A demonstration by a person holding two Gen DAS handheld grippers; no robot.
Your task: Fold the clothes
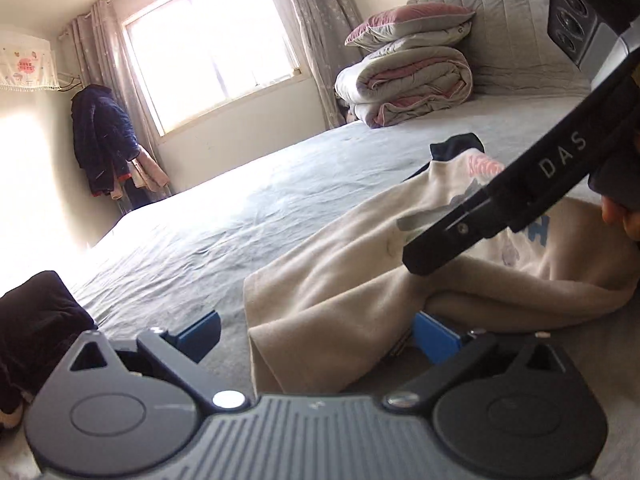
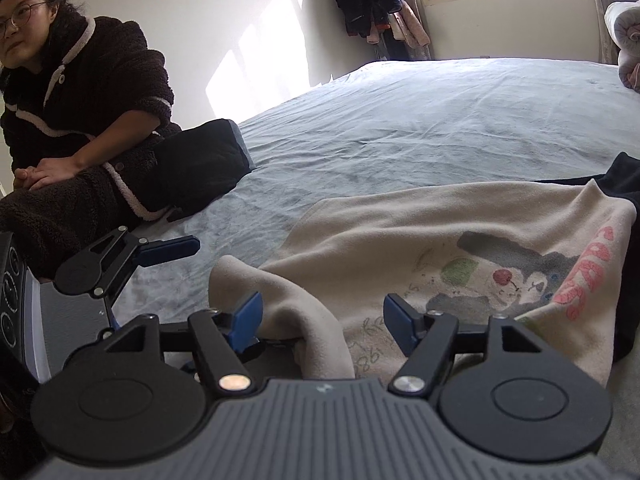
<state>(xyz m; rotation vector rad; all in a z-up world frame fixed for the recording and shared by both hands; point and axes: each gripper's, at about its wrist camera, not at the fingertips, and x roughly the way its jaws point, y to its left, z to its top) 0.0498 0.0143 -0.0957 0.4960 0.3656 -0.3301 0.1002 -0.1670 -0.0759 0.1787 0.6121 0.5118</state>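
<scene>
Fleecy beige sweatshirt (image 2: pixel 420 216) lies rumpled between both gaping claws, left (image 1: pixel 320 334) and right (image 2: pixel 326 320), ungripped.

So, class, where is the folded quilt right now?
In the left wrist view, the quilt sits upper right, on the bed by the curtain, under a pillow.

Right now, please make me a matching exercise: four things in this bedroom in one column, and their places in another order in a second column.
1. cream sweatshirt
2. folded quilts
3. dark jacket
4. seated person

a. stacked at the far end of the bed
b. hanging beside the window
c. spread on the bed near both grippers
d. at the edge of the bed, in the right wrist view

Pairs: 1-c, 2-a, 3-b, 4-d
</scene>
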